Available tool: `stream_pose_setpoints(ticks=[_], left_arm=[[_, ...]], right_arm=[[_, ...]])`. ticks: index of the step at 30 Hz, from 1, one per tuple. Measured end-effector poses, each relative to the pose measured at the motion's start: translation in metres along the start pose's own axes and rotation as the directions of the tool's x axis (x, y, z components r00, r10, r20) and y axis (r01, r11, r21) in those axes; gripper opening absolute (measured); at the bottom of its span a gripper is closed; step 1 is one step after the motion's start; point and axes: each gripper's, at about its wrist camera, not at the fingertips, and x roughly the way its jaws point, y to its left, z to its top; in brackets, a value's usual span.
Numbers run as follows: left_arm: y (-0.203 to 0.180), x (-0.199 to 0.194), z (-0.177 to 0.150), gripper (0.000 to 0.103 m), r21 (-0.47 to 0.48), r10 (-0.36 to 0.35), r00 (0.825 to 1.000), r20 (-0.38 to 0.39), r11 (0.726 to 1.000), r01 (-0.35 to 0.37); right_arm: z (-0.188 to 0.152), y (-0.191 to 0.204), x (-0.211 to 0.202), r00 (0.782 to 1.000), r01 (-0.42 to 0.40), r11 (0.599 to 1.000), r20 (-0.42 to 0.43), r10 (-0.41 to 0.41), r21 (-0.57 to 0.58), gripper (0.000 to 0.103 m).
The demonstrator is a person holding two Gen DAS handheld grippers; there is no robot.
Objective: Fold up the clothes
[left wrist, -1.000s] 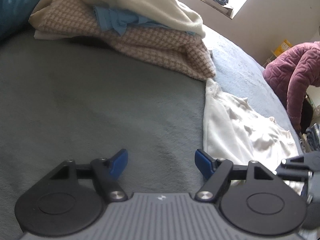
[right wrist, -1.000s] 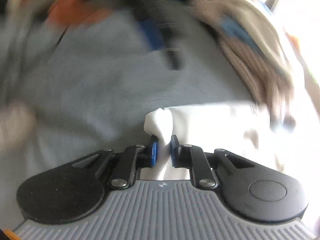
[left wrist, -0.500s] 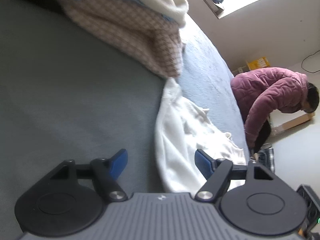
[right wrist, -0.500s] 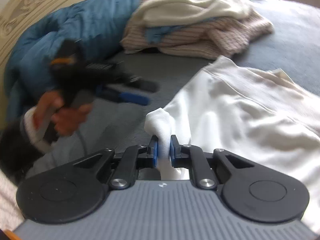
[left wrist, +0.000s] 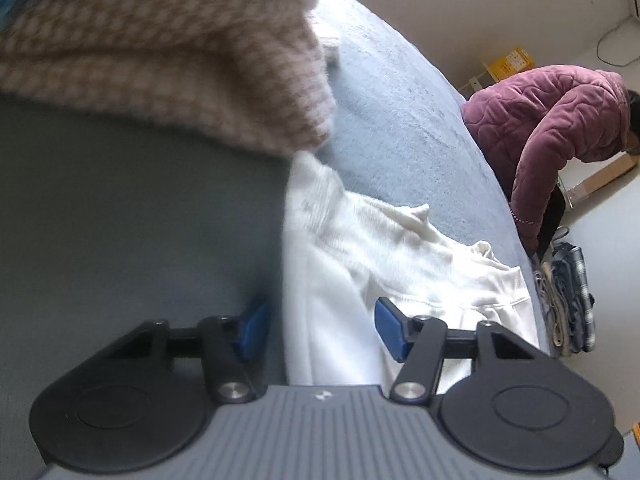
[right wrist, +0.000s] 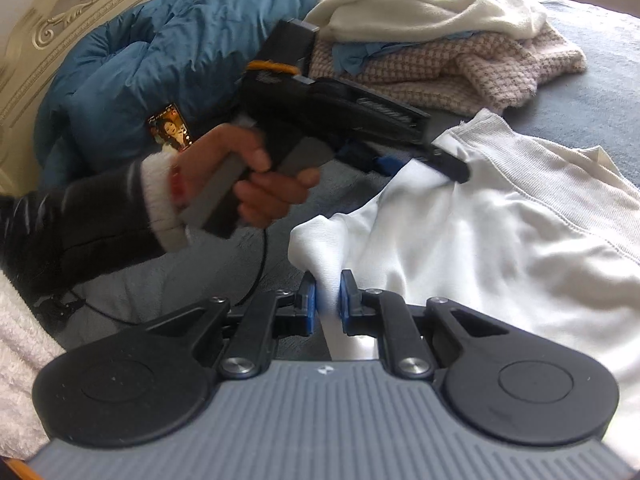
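A white garment (right wrist: 500, 220) lies spread on the grey bed cover (left wrist: 100, 220). My right gripper (right wrist: 324, 300) is shut on a bunched corner of it at the near edge. My left gripper (left wrist: 322, 330) straddles the garment's (left wrist: 400, 248) left edge. Its jaws are closing with the white cloth between them, and a gap still shows beside the left pad (left wrist: 254, 330). In the right wrist view a hand (right wrist: 260, 184) holds the left gripper (right wrist: 416, 164) low over the garment's far left edge, near its ribbed hem.
A pile of clothes, pink houndstooth knit (left wrist: 160, 72) with cream and blue pieces on top (right wrist: 420, 4), sits just beyond the garment. A blue duvet (right wrist: 140, 80) with a phone (right wrist: 170, 128) lies by the headboard. A person in a purple quilted jacket (left wrist: 560, 128) bends beside the bed.
My left gripper has swung over to the white garment's edge and its jaws have narrowed around the cloth. My right gripper keeps its hold on the corner.
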Motion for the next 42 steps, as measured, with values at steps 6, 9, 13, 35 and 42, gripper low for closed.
stream_pose_setpoints(ticks=[6,9,13,35,42], left_arm=[[-0.004,0.008,0.001,0.027,-0.041,-0.032,0.999,0.023,0.999,0.033],[-0.002,0.009,0.001,0.020,-0.079,-0.027,0.999,0.025,0.996,0.029],[-0.013,0.003,0.002,0.014,-0.107,0.010,0.999,0.044,0.994,-0.005],[-0.316,0.083,0.043,0.011,0.341,0.315,0.948,-0.049,0.897,-0.280],[-0.372,0.170,0.002,0.011,0.456,0.315,0.943,-0.106,0.858,-0.235]], right_arm=[[-0.002,-0.003,0.004,1.000,-0.026,1.000,0.000,0.026,0.000,0.010],[-0.002,-0.006,0.001,0.999,-0.035,0.999,0.008,0.035,0.003,0.010],[-0.001,-0.010,-0.008,0.998,-0.044,0.999,0.038,0.043,0.028,0.010],[-0.148,-0.097,-0.192,0.790,-0.102,0.880,0.575,-0.212,0.464,0.010],[-0.225,-0.125,-0.222,0.730,-0.102,0.777,0.577,-0.365,0.621,0.010]])
